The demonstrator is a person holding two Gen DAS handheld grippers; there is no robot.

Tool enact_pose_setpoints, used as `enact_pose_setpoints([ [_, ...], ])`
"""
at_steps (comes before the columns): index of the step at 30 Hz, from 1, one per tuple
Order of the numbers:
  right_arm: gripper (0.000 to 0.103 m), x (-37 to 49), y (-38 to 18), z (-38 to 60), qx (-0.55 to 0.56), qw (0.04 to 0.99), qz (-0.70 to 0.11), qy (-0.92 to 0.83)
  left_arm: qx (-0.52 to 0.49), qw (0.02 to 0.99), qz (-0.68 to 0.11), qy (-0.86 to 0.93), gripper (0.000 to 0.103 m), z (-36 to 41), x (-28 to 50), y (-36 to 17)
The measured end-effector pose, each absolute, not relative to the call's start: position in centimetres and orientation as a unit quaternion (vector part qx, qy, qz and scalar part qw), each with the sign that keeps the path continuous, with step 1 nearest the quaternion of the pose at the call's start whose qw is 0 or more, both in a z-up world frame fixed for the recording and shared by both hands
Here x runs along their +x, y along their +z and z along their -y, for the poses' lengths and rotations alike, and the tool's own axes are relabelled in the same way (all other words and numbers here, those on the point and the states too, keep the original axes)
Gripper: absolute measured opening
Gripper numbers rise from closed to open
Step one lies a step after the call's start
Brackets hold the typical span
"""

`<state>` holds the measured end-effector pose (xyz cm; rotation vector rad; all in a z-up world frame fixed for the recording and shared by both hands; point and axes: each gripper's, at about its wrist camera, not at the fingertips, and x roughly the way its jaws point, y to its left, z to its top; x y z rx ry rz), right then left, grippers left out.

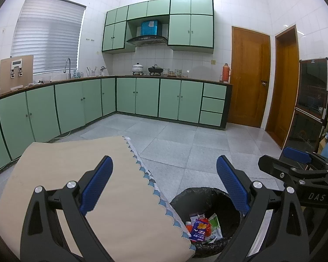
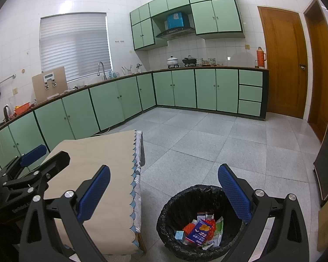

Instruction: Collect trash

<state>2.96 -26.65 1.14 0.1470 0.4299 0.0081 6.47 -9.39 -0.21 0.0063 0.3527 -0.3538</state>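
Note:
A black-lined trash bin stands on the floor beside the table; it also shows in the left wrist view. Inside lie a blue carton, orange-red netting, a green-white wrapper and other packets. My left gripper is open and empty, held over the table's edge and the bin. My right gripper is open and empty, above the bin's near side. The right gripper also appears at the right of the left wrist view; the left gripper appears at the left of the right wrist view.
A table with a beige, scallop-edged cloth stands left of the bin. Green kitchen cabinets run along the left and far walls. Two wooden doors are at the right. A dark cabinet stands at the far right. Grey tiled floor lies ahead.

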Motion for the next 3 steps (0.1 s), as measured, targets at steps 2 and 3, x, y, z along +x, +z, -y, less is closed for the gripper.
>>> enact_pose_setpoints([
  [2, 0.097, 2.94, 1.15, 26.64, 0.073, 0.974, -0.213, 0.004, 0.003, 0.969, -0.176, -0.175, 0.093, 9.39, 6.45, -0.18],
  [3, 0.097, 2.96, 1.17, 26.65, 0.073, 0.974, -0.213, 0.004, 0.002, 0.969, -0.176, -0.175, 0.093, 9.42, 6.49, -0.15],
])
